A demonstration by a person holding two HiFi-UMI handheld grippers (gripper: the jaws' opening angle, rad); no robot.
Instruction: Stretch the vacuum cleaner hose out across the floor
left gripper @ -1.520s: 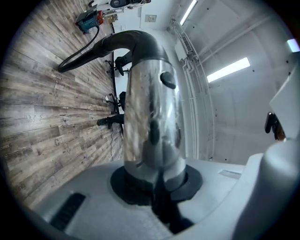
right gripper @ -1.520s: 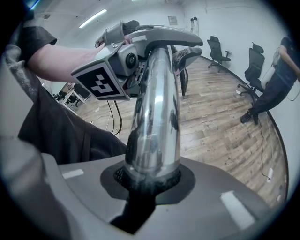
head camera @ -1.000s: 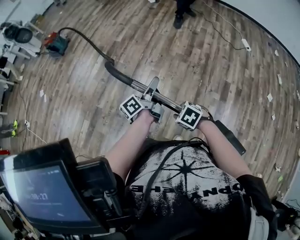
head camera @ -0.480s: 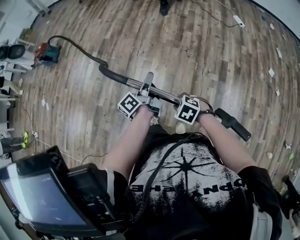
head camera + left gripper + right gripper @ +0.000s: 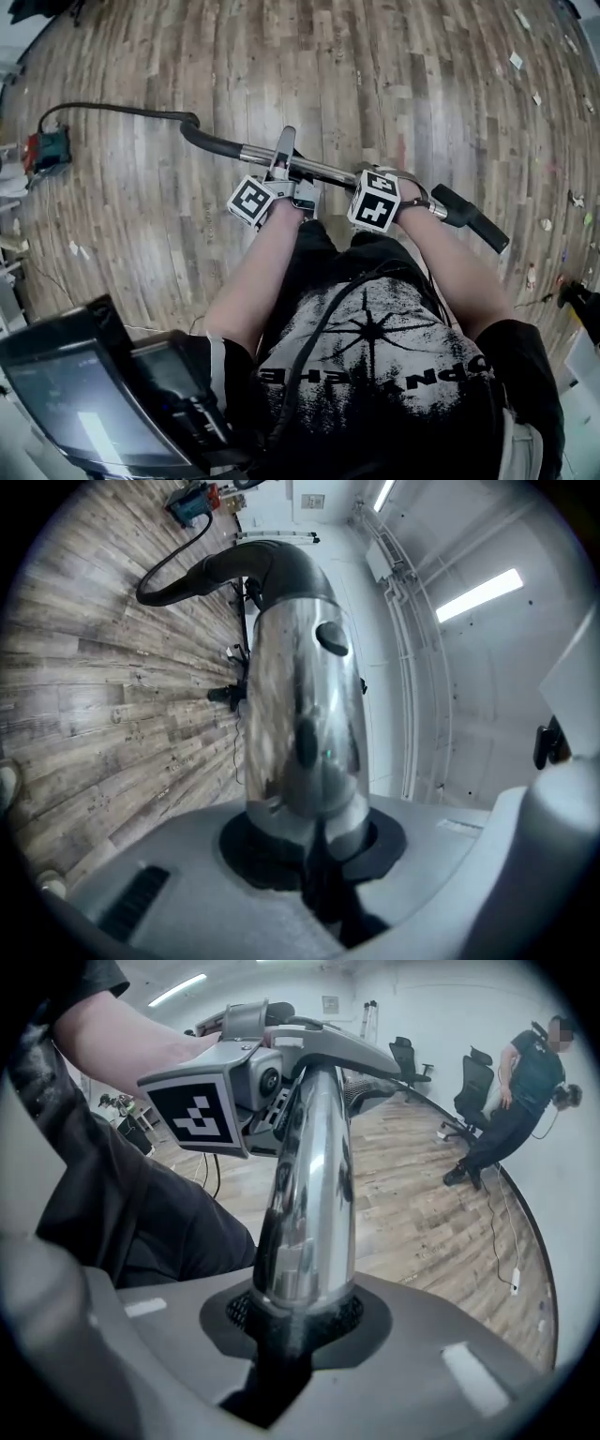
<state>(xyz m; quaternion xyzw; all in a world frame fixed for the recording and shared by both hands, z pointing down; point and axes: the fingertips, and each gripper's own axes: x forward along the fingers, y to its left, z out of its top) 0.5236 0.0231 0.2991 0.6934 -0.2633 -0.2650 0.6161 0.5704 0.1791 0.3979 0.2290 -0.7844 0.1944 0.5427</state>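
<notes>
Left gripper (image 5: pixel 309 855) and right gripper (image 5: pixel 300 1326) both clamp the chrome wand (image 5: pixel 319 171), now sunk lower over the wooden floor (image 5: pixel 375 75), while the black hose (image 5: pixel 122 109) has swung to run almost straight toward the vacuum canister (image 5: pixel 47 150) at 9 o'clock, so the stretch looks nearly done.

Seen from above, I wear a black short-sleeved T-shirt with a pale starburst print (image 5: pixel 375 342), and a thin black cable (image 5: pixel 314 356) trails down its front. My left gripper (image 5: pixel 314 855) and right gripper (image 5: pixel 300 1330) are grey moulded plastic. Each carries a white cube of black square markers (image 5: pixel 251 199).
</notes>
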